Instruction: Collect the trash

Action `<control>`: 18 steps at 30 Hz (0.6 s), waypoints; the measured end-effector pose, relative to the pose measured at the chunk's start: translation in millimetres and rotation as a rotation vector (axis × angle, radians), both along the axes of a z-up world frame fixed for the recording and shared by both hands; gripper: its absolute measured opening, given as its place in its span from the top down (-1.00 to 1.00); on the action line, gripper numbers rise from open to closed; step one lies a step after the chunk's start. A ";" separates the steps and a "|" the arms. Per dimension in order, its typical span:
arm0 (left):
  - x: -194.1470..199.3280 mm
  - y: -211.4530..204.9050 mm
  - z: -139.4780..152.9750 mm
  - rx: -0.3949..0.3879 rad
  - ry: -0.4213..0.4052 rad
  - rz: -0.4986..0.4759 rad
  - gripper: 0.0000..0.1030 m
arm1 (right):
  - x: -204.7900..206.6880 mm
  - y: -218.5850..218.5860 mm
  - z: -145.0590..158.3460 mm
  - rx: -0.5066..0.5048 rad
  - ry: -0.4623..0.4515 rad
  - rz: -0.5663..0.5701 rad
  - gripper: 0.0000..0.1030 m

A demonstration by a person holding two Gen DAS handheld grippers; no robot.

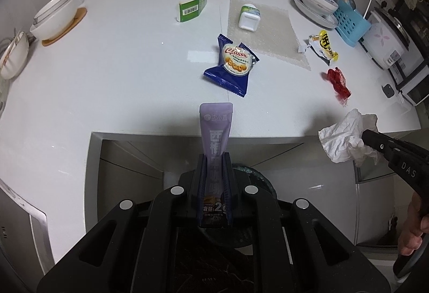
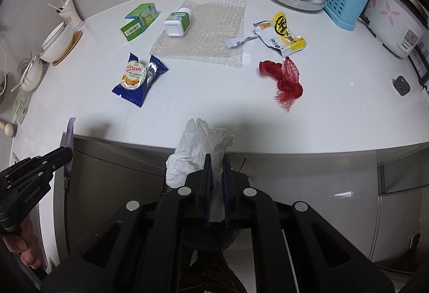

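The slim lilac foil sachet with printed Chinese characters (image 1: pixel 215 148) stands clamped between the closed fingers of the left tool (image 1: pixel 214 180), held out past the front edge of the white table (image 1: pixel 107 78). The crumpled white paper tissue (image 2: pixel 199 156) is pinched the same way in the shut right tool (image 2: pixel 215 180), also off the table edge. Under both tools a dark round bin mouth (image 1: pixel 261 180) shows in part, so the step in hand looks like dropping both pieces.

To do it well, bring each piece squarely over the opening before parting the fingers; the tissue is light and may cling to the pads, so open wide and give it a moment to fall. The sachet should drop straight.

Left on the table: a blue biscuit wrapper (image 2: pixel 138 81), a red mesh net (image 2: pixel 285 79), a torn yellow-and-white snack packet (image 2: pixel 280 34), a sheet of clear bubble wrap (image 2: pixel 206 32) with a small white-capped bottle (image 2: pixel 178 22) on it, and a green carton (image 2: pixel 139 19).
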State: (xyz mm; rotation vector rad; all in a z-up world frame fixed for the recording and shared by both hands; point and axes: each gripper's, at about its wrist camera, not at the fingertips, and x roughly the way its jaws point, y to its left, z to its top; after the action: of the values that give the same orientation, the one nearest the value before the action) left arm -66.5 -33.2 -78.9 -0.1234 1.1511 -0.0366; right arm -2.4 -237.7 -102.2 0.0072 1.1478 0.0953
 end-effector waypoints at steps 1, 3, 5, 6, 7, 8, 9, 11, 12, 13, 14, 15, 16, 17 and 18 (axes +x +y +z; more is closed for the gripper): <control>-1.7 -2.4 -1.4 0.001 0.001 -0.003 0.79 | -2.2 0.0 -1.6 0.001 0.001 0.004 0.88; -5.1 -6.7 -4.8 -0.004 0.003 -0.011 0.79 | -5.7 -0.9 -5.0 0.002 0.005 0.011 0.88; -8.2 -11.0 -8.8 -0.013 -0.001 -0.019 0.79 | -8.6 -1.8 -8.4 0.002 0.011 0.015 0.88; -9.4 -12.8 -11.1 -0.016 -0.001 -0.022 0.79 | -10.1 -2.3 -10.6 -0.005 0.016 0.016 0.88; -10.8 -14.8 -13.6 -0.014 0.000 -0.026 0.79 | -10.9 -3.1 -12.8 -0.012 0.020 0.014 0.88; -12.0 -17.0 -16.6 -0.011 0.003 -0.029 0.79 | -11.8 -4.4 -14.4 -0.010 0.023 0.013 0.88; -13.3 -19.1 -20.3 -0.008 0.008 -0.032 0.79 | -13.1 -5.8 -16.3 -0.003 0.025 0.015 0.88; -16.7 -22.1 -26.6 -0.014 0.014 -0.036 0.79 | -15.5 -7.5 -19.3 -0.003 0.028 0.015 0.88; -18.4 -23.9 -30.0 -0.014 0.017 -0.038 0.79 | -17.1 -8.7 -21.2 -0.005 0.029 0.015 0.88; -20.1 -25.5 -33.0 -0.013 0.021 -0.039 0.79 | -18.5 -9.9 -22.8 -0.006 0.030 0.015 0.88; -21.7 -26.5 -35.8 -0.015 0.025 -0.040 0.79 | -19.9 -11.1 -24.9 -0.007 0.032 0.015 0.88; -23.4 -27.7 -39.1 -0.019 0.030 -0.041 0.79 | -21.9 -12.3 -27.5 -0.006 0.035 0.014 0.88; -25.0 -28.7 -41.7 -0.021 0.034 -0.043 0.79 | -23.2 -13.2 -29.7 -0.005 0.038 0.013 0.88; -26.4 -30.0 -44.0 -0.023 0.036 -0.043 0.79 | -24.9 -14.0 -32.3 -0.004 0.043 0.013 0.88; -27.8 -31.6 -46.4 -0.027 0.038 -0.046 0.79 | -26.3 -14.4 -34.6 -0.004 0.047 0.014 0.88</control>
State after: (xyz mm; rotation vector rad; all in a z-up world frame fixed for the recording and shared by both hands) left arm -94.4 -64.8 -125.3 -0.1219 1.1915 -0.0905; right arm -28.7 -252.1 -136.8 -0.0019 1.1946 0.1060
